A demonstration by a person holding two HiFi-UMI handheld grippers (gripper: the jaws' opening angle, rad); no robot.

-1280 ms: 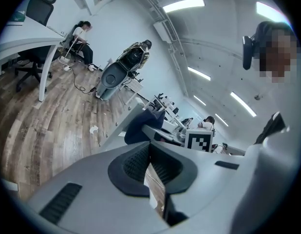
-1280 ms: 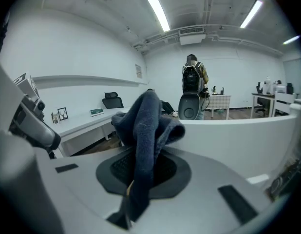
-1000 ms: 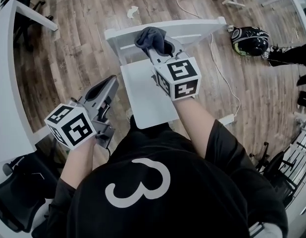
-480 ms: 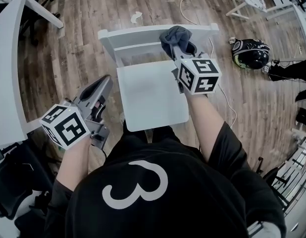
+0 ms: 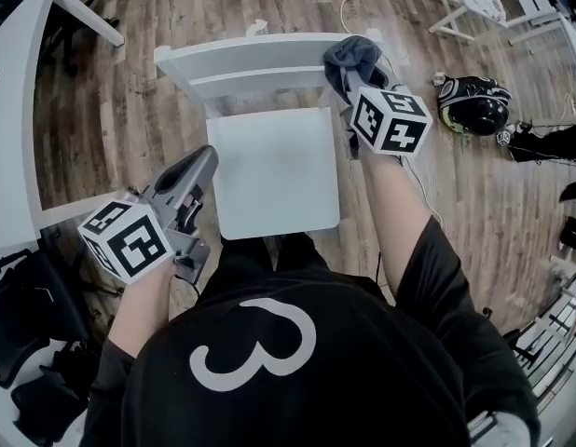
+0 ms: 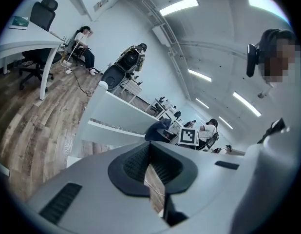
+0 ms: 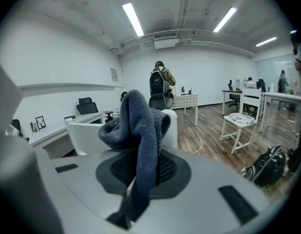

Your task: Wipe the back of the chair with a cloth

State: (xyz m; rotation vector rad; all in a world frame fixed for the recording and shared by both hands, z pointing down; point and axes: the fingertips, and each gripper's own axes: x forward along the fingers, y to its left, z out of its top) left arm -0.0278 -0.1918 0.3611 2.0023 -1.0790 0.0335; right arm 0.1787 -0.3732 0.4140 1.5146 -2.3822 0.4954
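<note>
Right gripper (image 5: 351,74) clenched on blue-grey cloth (image 5: 349,54). Cloth bunched on right end of chair back (image 5: 251,63) top rail. Left gripper (image 5: 200,162) closed, empty, off left of seat (image 5: 269,170), touching nothing.

Risks, my read:
- cloth overshoots rail corner, wipes air
- only narrow fold pinched, friction could drag it out
- chair unbraced, hard push could slide or tip it
</note>
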